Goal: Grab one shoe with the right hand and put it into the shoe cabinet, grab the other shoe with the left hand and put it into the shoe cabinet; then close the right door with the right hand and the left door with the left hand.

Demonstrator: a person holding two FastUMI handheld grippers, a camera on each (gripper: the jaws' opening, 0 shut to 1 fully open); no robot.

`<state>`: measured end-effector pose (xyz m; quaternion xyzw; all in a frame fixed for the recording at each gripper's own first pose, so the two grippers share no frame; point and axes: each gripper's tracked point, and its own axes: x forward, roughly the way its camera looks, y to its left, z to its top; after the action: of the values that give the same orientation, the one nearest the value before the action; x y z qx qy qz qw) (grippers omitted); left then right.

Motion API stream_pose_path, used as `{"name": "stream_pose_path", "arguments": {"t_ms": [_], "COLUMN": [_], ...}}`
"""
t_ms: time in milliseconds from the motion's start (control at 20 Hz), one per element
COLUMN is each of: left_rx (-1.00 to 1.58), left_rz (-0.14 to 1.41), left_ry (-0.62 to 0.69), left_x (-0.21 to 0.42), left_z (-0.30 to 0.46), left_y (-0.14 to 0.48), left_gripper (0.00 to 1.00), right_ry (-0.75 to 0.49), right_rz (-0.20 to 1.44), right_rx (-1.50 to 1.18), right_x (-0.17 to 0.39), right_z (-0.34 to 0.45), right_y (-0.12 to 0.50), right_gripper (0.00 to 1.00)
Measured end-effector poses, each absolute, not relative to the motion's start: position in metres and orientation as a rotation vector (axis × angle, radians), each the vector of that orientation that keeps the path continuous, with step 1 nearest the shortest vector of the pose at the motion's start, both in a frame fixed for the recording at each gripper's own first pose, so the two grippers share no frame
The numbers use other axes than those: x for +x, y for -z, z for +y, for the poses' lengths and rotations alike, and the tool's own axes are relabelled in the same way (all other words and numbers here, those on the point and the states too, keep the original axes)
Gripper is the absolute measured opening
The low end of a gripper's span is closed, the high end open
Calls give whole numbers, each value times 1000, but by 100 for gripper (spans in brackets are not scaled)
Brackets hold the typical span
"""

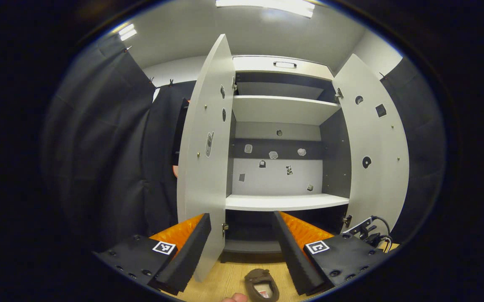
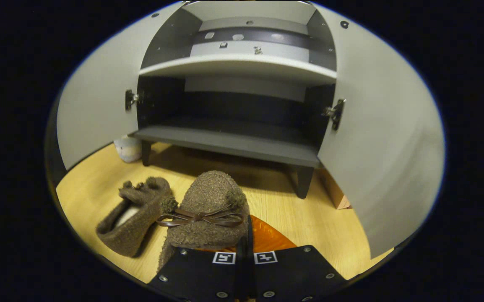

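Observation:
Two fuzzy brown shoes lie on the wooden floor before the open shoe cabinet point(image 2: 229, 144). The nearer shoe point(image 2: 208, 205), with a thin bow, covers one finger of my right gripper point(image 2: 248, 222), whose jaws are shut on the shoe's side wall. The other shoe point(image 2: 131, 220) lies on its side just to the left, apart from the fingers. My left gripper point(image 1: 241, 214) is held open in the air, facing the cabinet point(image 1: 286, 202) with nothing between its fingers. A brown shoe point(image 1: 261, 286) shows on the floor below it. Both doors point(image 1: 204, 147) point(image 1: 376, 147) stand wide open.
A small pale object point(image 2: 128, 149) sits by the cabinet's left leg. A brown box point(image 2: 336, 193) stands behind the right door point(image 2: 376, 147). Cables and a clamp point(image 1: 372, 235) hang low at the right door. Black cloth point(image 1: 107, 147) lines the left side.

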<state>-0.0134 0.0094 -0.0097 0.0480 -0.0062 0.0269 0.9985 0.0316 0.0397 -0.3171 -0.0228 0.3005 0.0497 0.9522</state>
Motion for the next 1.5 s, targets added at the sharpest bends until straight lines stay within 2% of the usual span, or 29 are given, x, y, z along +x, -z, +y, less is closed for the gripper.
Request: {"name": "stream_pose_path", "arguments": {"t_ms": [50,100,300,550,650,850,950,1000,1150,1350,1500], "left_rx": [97,97,77,56,60,68,62,56,33,-1,16], "left_rz": [-16,-20,-16,-8,7,28,38,43,53,66,67], "left_ry": [-47,-41,-2,31,25,13,-1,-8,-25,-36,-45], "left_x": [-13,-12,-7,-10,-10,-12,-13,-14,-15,-17,-14], "left_z": [6,5,-9,-21,-20,-14,-7,-4,6,13,20], "left_y": [10,9,13,16,19,23,25,26,29,35,38], "left_gripper": [96,94,99,94,96,97,99,96,96,96,96], "right_ry": [-91,-86,-57,-16,1,25,21,22,58,146,144], "right_rz": [561,509,302,255,236,327,399,427,534,656,677], "right_rx": [-33,-23,-49,17,12,-3,26,33,32,54,27], "right_x": [31,30,50,117,163,255,289,307,352,369,375], "right_z": [38,36,31,29,27,31,38,41,37,24,25], "right_y": [292,262,142,55,35,37,46,50,80,121,133], "right_gripper": [2,1,1,1,1,1,2,1,1,1,2]}}
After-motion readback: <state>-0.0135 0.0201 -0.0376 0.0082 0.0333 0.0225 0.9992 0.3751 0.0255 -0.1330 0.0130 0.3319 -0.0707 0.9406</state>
